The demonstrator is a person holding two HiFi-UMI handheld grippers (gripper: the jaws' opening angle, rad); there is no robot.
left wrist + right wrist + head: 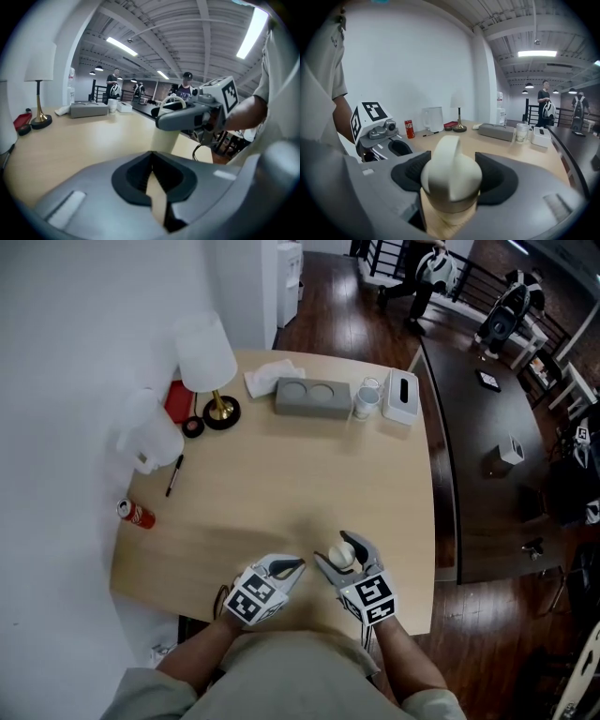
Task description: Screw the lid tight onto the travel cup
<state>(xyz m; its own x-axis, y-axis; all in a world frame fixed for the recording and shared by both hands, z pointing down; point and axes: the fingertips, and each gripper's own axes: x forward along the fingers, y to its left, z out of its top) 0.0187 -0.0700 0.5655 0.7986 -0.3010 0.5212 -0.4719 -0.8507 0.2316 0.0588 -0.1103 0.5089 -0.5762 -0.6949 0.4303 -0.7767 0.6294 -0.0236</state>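
A cream travel cup (342,556) with its domed, looped lid (451,171) stands near the front edge of the light wooden table (309,474). My right gripper (344,549) is shut on it, its dark pads (411,172) flanking the lid and upper body. In the left gripper view the cup's body (164,139) shows beneath the right gripper (180,117). My left gripper (296,566) sits just left of the cup, apart from it, with its jaws shut together and nothing between them (152,180). It also shows at the left of the right gripper view (389,138).
At the table's far side stand a lamp (208,362), a grey two-hole holder (313,397), white cups (366,399) and a tissue box (401,397). A jug (150,442), a pen (174,475) and a red can (136,513) lie left. A dark table (487,427) is right.
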